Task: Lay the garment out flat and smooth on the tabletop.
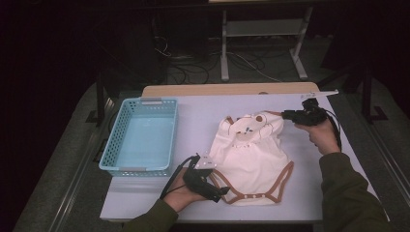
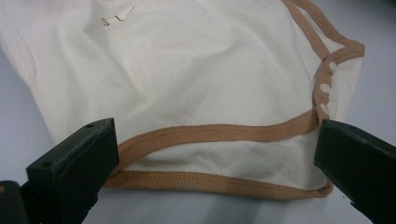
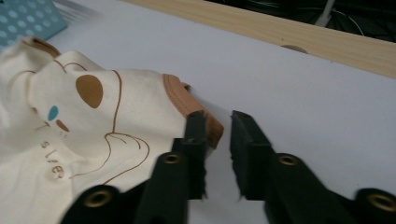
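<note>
Cream bodysuit lies flat mid-table, long axis running from the left gripper to the right gripper. Left jaws stand wide apart at the snap hem; right jaws, narrowly parted and gripping nothing, sit beside the shoulder trim.

In the high view the left gripper at the counter's near edge is too dark and small to tell whether its fingers touch the cream bodysuit. The right gripper, near the far right corner, is just as hard to read there. In the left gripper view the bodysuit runs off the top edge, hiding its neck. In the right gripper view one finger covers the tip of the brown-trimmed shoulder, and the blue basket is blurred and cut off at the corner.
</note>
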`<move>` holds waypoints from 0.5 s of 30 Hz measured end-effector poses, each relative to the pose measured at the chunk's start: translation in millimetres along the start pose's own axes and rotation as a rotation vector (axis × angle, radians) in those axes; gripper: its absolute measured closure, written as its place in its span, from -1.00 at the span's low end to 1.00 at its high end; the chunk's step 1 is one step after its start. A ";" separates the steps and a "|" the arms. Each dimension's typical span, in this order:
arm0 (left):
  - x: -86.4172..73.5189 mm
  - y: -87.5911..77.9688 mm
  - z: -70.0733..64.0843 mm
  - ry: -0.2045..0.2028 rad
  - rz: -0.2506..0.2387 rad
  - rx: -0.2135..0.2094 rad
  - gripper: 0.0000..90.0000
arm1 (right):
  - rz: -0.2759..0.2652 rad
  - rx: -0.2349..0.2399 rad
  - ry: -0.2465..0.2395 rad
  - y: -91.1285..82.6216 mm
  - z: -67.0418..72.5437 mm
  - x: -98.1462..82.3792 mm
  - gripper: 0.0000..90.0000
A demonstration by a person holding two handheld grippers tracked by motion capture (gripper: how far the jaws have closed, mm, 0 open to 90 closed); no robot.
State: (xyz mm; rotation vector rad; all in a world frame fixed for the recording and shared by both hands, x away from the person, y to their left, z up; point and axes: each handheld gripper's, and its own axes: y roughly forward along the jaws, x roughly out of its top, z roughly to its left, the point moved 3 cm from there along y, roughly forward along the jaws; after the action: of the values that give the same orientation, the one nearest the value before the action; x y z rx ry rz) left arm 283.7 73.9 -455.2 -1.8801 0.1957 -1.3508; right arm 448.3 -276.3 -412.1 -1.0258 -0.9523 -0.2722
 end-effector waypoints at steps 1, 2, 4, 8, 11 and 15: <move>0.0 0.0 0.0 0.001 0.000 0.000 -1.00 | -0.007 0.003 0.003 -2.8 0.9 0.4 0.45; 0.0 -0.1 0.2 0.001 0.000 0.001 -1.00 | -0.011 0.005 0.004 -4.4 1.7 0.5 0.38; 0.1 -0.2 0.4 -0.001 0.001 0.002 -1.00 | -0.020 0.014 0.018 -8.4 3.0 0.3 0.20; 0.5 -1.0 1.2 -0.002 -0.002 0.009 -1.00 | -0.013 0.036 0.034 -12.8 5.6 -3.0 -0.03; 0.7 -1.6 1.3 -0.004 -0.010 0.010 -1.00 | 0.005 0.049 0.027 -14.8 10.4 -8.7 -0.11; 0.8 -2.6 3.5 -0.003 -0.007 0.012 -1.00 | 0.027 0.065 0.015 -18.7 18.7 -17.5 -0.16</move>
State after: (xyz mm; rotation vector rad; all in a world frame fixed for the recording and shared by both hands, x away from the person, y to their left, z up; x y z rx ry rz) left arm 286.2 77.1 -453.3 -1.8747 0.1791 -1.3512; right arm 416.6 -274.7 -411.2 -0.9755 -0.9273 -0.2245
